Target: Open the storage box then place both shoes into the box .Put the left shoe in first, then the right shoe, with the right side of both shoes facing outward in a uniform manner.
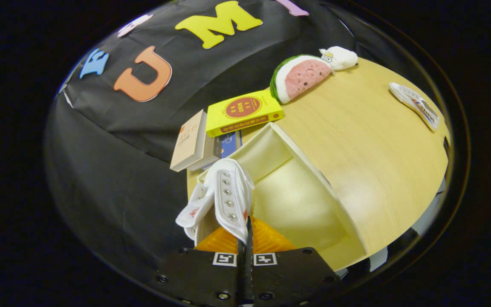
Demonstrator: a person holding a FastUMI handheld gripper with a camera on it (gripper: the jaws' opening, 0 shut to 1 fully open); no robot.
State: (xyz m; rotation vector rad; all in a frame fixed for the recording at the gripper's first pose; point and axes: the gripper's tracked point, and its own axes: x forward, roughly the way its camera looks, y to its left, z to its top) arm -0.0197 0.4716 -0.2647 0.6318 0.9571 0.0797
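Note:
My gripper [245, 232] is shut on a white shoe [222, 200], pinching its upper edge between both fingers. The shoe hangs toe-away with its eyelets and tongue facing me, over the near left part of the open cream storage box [301, 200]. The box lies on the round wooden table [377, 140], its inside showing just ahead of and to the right of the fingers. A second white shoe [416, 104] lies on its side far across the table, beyond the box to the right.
Behind the box lie a yellow book [243, 111], a beige book [190, 143] and a blue book [228, 143]. Farther back sit a watermelon-slice plush [298, 76] and a small white plush [339, 57].

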